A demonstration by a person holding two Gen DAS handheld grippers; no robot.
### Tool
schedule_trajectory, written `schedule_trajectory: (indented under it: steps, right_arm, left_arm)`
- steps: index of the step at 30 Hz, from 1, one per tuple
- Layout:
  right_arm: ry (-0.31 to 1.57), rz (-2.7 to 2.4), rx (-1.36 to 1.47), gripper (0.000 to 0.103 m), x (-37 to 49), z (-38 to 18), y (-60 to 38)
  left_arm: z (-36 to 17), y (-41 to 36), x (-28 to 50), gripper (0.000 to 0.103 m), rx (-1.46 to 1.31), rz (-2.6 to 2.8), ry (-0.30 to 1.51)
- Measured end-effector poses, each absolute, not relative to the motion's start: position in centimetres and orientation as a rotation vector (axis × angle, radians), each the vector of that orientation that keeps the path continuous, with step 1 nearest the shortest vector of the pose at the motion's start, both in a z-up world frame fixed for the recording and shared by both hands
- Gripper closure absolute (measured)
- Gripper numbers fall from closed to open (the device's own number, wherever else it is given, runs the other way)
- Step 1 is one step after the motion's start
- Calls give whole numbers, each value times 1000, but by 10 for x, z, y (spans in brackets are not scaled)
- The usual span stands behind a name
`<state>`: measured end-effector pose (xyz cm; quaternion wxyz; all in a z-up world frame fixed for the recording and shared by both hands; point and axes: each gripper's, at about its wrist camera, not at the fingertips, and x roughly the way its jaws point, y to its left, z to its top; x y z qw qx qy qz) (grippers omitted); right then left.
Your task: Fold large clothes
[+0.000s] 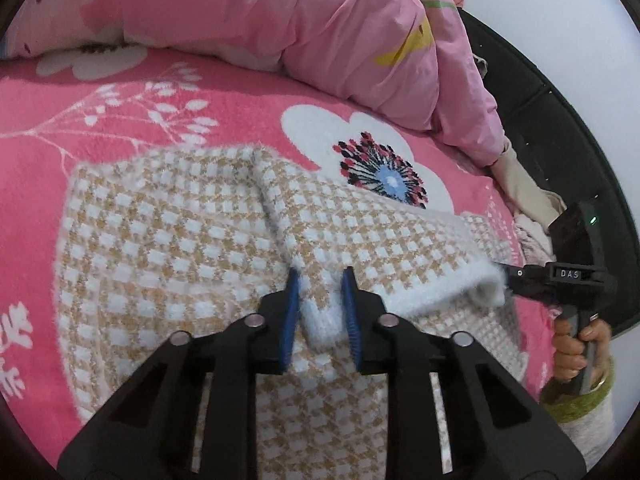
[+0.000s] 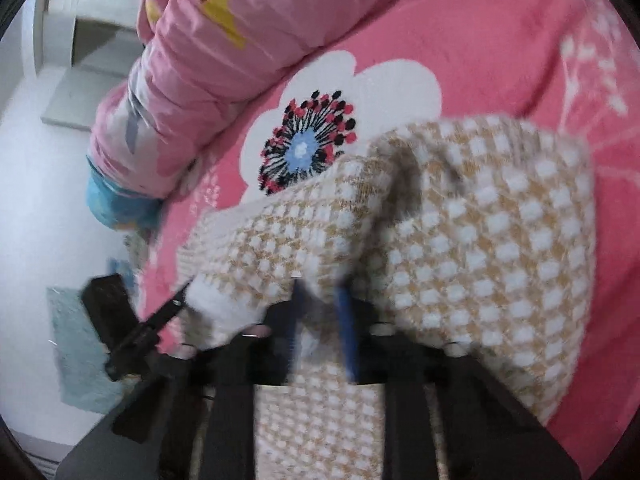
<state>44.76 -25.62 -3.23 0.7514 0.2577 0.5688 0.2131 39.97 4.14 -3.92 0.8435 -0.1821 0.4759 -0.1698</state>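
A tan-and-white checked knit sweater (image 1: 168, 240) lies partly folded on a pink floral bed sheet (image 1: 224, 92). My left gripper (image 1: 320, 284) is shut on a fold of its white ribbed edge, the blue pads pressing either side. At the right, my right gripper (image 1: 506, 276) pinches the sweater's fluffy white edge, and a hand (image 1: 572, 344) holds its handle. The right wrist view is blurred. There, the sweater (image 2: 480, 240) drapes over my right gripper (image 2: 320, 300), with knit between its blue pads. The left gripper (image 2: 182, 300) grips the white edge at the left.
A bunched pink quilt (image 1: 340, 32) lies along the far side of the bed. A black headboard (image 1: 560, 128) curves on the right, with beige cloth (image 1: 524, 184) beside it. In the right wrist view a teal mat (image 2: 80, 352) lies on the floor past the bed's edge.
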Motion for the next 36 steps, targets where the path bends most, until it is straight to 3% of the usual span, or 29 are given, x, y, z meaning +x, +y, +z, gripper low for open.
schedule_trajectory:
  steps: [5,9,13,15,20,23,27,33,36]
  right_arm:
    - [1112,386,309,94,465,18,-250]
    - [1155,349,115,93,459,-11,-237]
    - [1203,385,278,85,446,-40,-267]
    - [1172,366,352,77,443,-26,-282]
    - [952,455,375,74,442,29,-273]
    - [968,548,341,74,454,13,-230]
    - [1127,549,158,74,455,-56,-175]
    - [1070,524,151,74,450,-57,-180]
    - [1040,512,116,74,444,-55,-179]
  left_arm:
    - [-24,19,405,91,-265,-355,979]
    - [-30,11,403,91,-164,-342,1002]
    - [-47,30,402,90,-280,-381,1028]
    - [-49,36,402,89,-312,-403,1022]
    - [-53,45,400,88,-355,-431,1011]
    - [-53,44,398,88,-362,-418,1009]
    - [-39,42,393,82,-304,-365,996]
    - [22,27,405,84,-227,-319,835]
    - [12,-8,431,74,-216,-398,906]
